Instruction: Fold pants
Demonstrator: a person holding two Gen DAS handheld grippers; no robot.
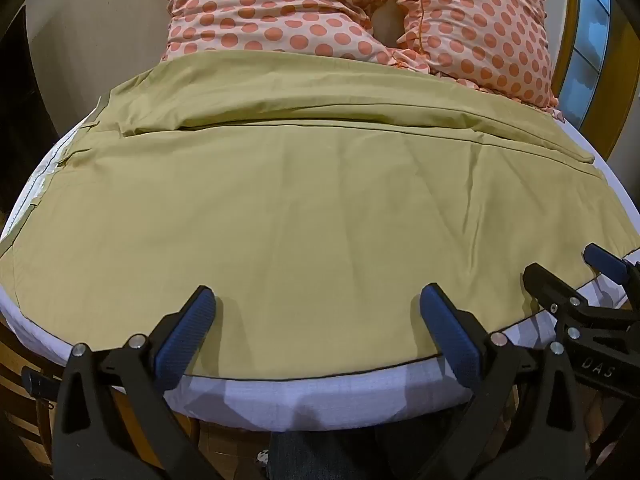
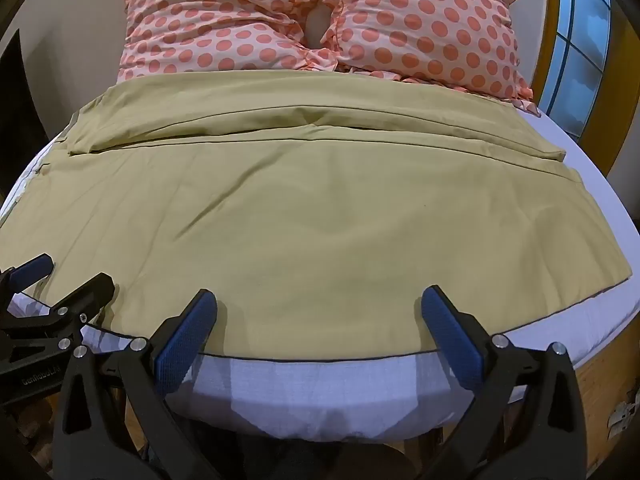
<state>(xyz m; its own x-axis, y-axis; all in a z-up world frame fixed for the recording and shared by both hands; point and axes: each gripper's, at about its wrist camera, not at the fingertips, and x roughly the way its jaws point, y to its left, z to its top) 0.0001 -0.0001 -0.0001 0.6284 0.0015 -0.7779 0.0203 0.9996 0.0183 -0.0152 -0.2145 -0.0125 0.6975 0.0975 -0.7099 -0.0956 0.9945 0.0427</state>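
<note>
The olive-green pants (image 1: 320, 208) are spread flat on a bed covered by a white sheet (image 1: 320, 392), with their long axis running left to right across the scene. A narrower band of the same fabric is seen along the far side, apparently one leg laid beside or partly over the other; which of the two cannot be told for certain. Beyond it, two polka-dot pillows (image 1: 280, 8) are propped at the far end of the bed.

The near long edge of the pants is presented to both grippers, and it is on this edge that the coming move is judged to turn. The left gripper (image 1: 318, 308) is held with its jaws spread wide and nothing between them, its blue pads poised over the fabric just inside that near edge, toward the left part of the garment. The right gripper (image 2: 319, 308) is likewise released and empty, poised over the same edge further right, just beside the left one. In each view the other gripper is seen at the frame's side, close alongside.

Neither arm is clearly nearer; the edge lies directly ahead of and below both. A pinch of this near edge by both, then a lift toward the far side, is what the fold appears to call for.
</note>
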